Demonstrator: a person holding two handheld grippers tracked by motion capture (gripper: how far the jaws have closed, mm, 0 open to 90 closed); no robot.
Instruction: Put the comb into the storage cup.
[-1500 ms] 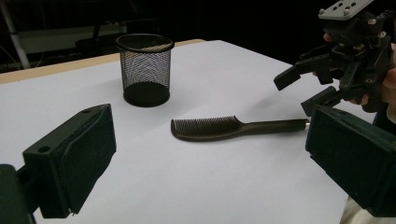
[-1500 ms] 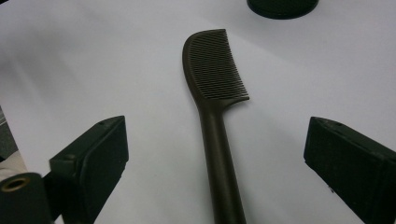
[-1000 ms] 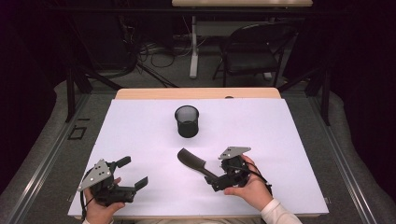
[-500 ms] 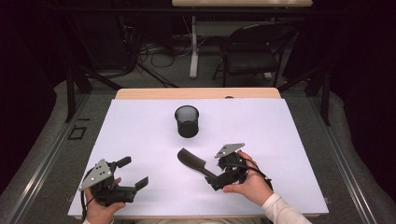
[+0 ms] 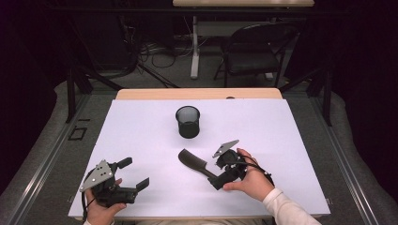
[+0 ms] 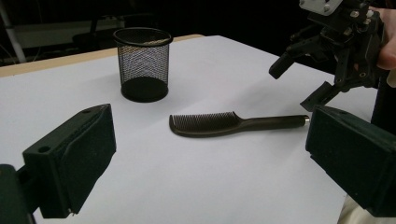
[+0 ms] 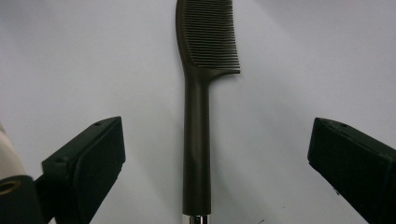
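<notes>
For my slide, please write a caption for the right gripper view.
Open right gripper lined up over the handle of a dark plastic comb lying on the white table.

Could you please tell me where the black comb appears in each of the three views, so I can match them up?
High view: comb lies centre, below the mesh cup, by the right claw.
Left gripper view: comb centre, mesh cup behind it.
Right gripper view: comb centre, running vertically.
Shared landmark: the white table.

Right claw (image 5: 218, 174) now lower and closer over the comb (image 5: 197, 164) handle.
</notes>
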